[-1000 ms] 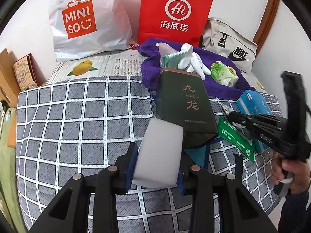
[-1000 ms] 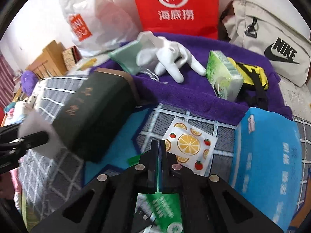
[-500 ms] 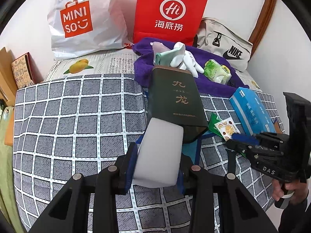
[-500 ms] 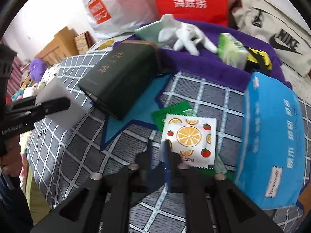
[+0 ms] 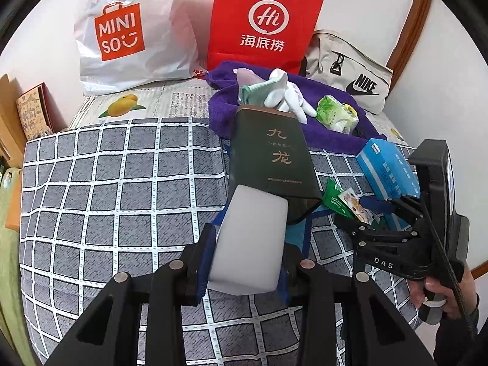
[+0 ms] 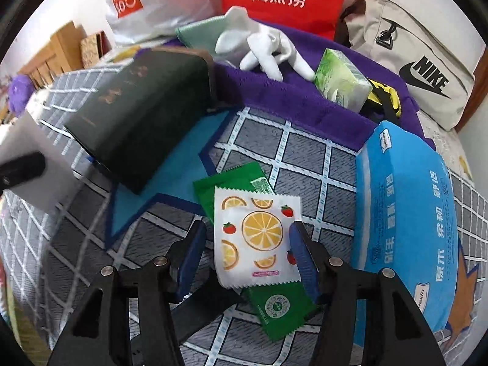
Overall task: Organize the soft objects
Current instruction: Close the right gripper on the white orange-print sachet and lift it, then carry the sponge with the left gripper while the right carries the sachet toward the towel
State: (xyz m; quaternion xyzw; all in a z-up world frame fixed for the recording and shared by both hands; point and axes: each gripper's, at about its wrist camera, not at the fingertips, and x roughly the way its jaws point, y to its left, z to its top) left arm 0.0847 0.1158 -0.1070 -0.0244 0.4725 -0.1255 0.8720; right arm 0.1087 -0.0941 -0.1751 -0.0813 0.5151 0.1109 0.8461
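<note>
My left gripper (image 5: 247,262) is shut on a white sponge block (image 5: 250,241), held over the checked bedcover just in front of a dark green box (image 5: 271,152). My right gripper (image 6: 248,251) is open, its fingers on either side of a white orange-print wet-wipe sachet (image 6: 254,238) that lies on a green sachet (image 6: 274,302). The right gripper (image 5: 378,216) also shows in the left wrist view, by the sachets (image 5: 350,204). A purple towel (image 6: 305,103) behind holds a white glove (image 6: 265,48), a green cloth (image 6: 198,32) and a green tissue pack (image 6: 341,82).
A blue tissue pack (image 6: 405,213) lies right of the sachets. A Miniso bag (image 5: 128,30), a red paper bag (image 5: 265,21) and a Nike pouch (image 5: 350,70) stand along the back wall. Checked bedcover (image 5: 106,183) stretches left.
My right gripper has opened and come down around the orange-print sachet. My left gripper keeps holding the sponge and has barely moved.
</note>
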